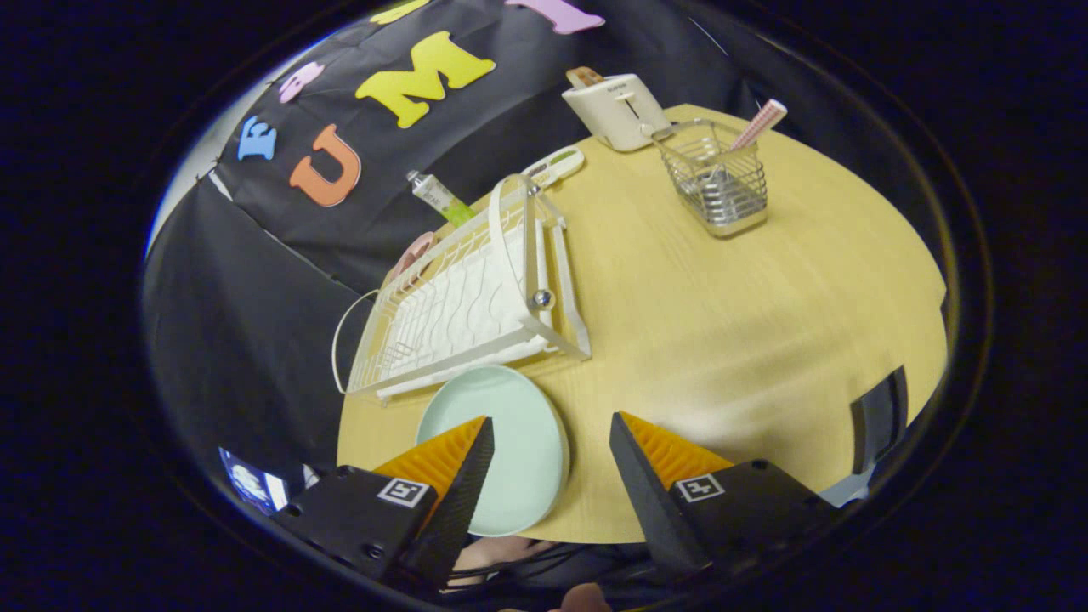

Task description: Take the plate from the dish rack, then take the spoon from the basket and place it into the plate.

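We see our tongs [551,425] spread wide and holding nothing, raised above the near edge of the round desk [765,323]. The pale green plate [510,450] lies flat on the desk partly under the left finger and in the gap between the two, so we judge the first step done: the plate is out of the dish rack [463,297], which stands empty just beyond it. Lying flat and open-side up, the plate is ready to receive something dropped from above.

The spoon [759,124] leans in the wire basket [714,183] well beyond the tongs and off toward the right finger's side, its handle sticking out above the rim, which gives us a free end to pinch. A toaster [619,109] stands just beside the basket, so our approach should probably come from the near side.
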The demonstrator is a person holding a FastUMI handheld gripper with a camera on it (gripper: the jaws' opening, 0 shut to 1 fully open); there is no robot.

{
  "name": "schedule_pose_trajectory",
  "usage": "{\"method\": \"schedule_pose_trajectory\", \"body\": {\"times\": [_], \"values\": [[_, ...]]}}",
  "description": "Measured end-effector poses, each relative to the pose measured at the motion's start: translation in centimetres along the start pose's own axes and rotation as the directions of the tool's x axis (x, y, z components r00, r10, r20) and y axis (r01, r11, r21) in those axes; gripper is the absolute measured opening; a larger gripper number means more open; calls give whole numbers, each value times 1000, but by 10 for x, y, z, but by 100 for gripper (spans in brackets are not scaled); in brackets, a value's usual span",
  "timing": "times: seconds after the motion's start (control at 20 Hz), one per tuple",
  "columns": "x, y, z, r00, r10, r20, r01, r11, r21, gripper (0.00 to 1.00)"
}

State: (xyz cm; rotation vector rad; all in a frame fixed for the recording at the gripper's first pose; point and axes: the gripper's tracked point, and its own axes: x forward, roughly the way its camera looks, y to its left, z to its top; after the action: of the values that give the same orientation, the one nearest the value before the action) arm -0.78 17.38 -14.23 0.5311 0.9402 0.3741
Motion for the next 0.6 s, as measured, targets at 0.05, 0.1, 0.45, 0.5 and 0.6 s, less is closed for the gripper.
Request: {"method": "schedule_pose_trajectory", "body": {"times": [0.05,0.1,0.45,0.5,0.6], "values": [[-6,-10,6,998,-32,53,34,999,-28,90],[-12,-21,13,993,-61,101,67,996,-53,90],[-79,-97,75,802,-226,553,371,914,-165,94],[-81,-100,81,789,-204,579,367,913,-178,95],[-77,-108,89,783,-165,599,343,919,-194,98]]}}
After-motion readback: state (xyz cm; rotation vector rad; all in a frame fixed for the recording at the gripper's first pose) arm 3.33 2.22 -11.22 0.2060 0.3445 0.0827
